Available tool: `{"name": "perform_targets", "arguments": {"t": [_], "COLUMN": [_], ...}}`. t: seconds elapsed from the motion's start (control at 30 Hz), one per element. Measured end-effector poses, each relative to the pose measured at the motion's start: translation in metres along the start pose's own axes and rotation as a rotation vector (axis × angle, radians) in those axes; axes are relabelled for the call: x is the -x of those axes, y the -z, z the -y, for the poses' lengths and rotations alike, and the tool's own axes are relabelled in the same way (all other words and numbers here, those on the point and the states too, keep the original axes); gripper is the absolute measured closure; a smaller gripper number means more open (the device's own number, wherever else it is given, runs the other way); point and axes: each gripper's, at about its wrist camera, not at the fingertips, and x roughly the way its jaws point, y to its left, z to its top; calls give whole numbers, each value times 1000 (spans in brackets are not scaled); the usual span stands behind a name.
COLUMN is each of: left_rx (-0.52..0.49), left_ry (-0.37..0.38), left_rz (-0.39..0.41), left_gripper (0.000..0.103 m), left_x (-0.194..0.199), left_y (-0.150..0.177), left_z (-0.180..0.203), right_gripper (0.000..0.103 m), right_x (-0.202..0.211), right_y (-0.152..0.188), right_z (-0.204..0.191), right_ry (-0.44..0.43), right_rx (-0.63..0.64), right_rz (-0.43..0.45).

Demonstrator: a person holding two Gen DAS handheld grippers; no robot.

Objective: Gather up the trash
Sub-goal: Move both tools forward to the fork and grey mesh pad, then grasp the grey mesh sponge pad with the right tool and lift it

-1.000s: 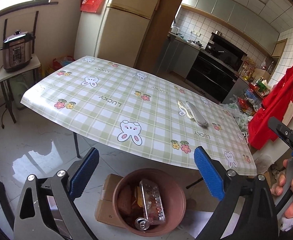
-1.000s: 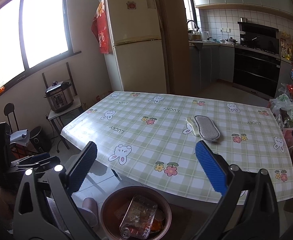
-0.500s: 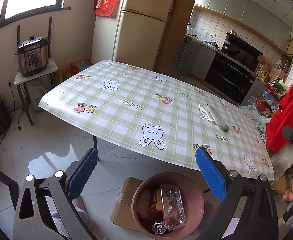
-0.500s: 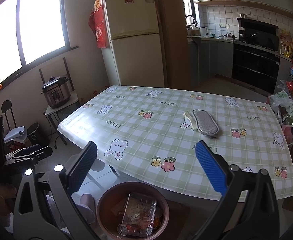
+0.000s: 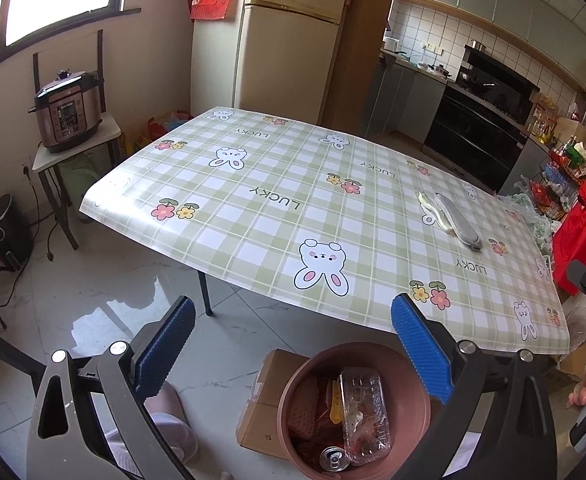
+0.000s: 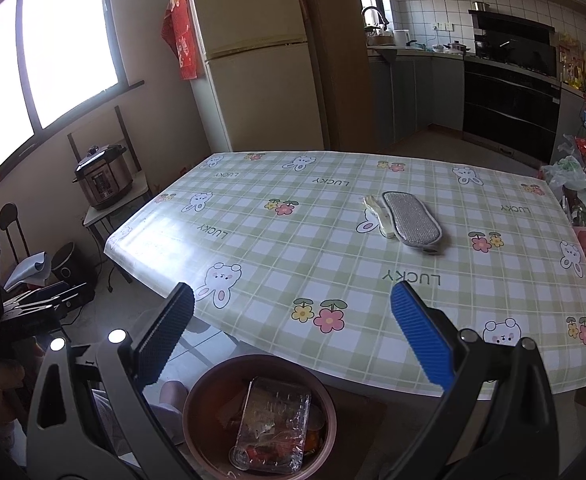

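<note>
We hold the left gripper and the right gripper side by side above the near edge of the table, both with jaws spread wide and nothing between the blue pads. Below them, on the floor just in front of the table, stands the round brown bin, and in it we see the trash: a clear plastic food box lying on top, a drink can at its near end, and reddish wrappers to the left of the box. A cardboard box lies flat on the floor touching the bin's left side. On the checked tablecloth, toward the far right, a grey scrubbing pad rests beside a pale cloth strip, the two touching. Far left, a pressure cooker sits on a small side table, well apart from the bin.
</note>
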Motion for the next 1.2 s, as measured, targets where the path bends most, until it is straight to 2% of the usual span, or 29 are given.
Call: {"name": "perform_targets", "arguments": {"t": [0.2,0.37,0.53,0.7,0.87,1.1,1.2], "left_rx": [-43,-76,-94,-103,-98,-133,-140], "left_ry": [10,34,73,123,154,183,203], "left_rz": [-47,-83,-104,-119,-144,-171,-183], "left_gripper": [7,7,7,11,16,20,22], "left_x": [-39,-85,-136,-184,-228,-262,-272], "left_y": [-12,-27,-50,-77,-98,-111,-113], "left_z": [18,41,71,100,123,150,159], "right_gripper": [6,6,6,6,6,5,10], "right_x": [-42,-91,-154,-234,-297,-327,-324], "right_y": [-3,-24,-58,-84,-91,-87,-88], "right_z": [34,73,125,172,206,224,231], "right_ry": [7,25,37,48,17,34,10], "right_rx": [-24,-3,14,25,-67,-88,-116], "right_rz": [-53,-89,-121,-212,-294,-349,-339]}}
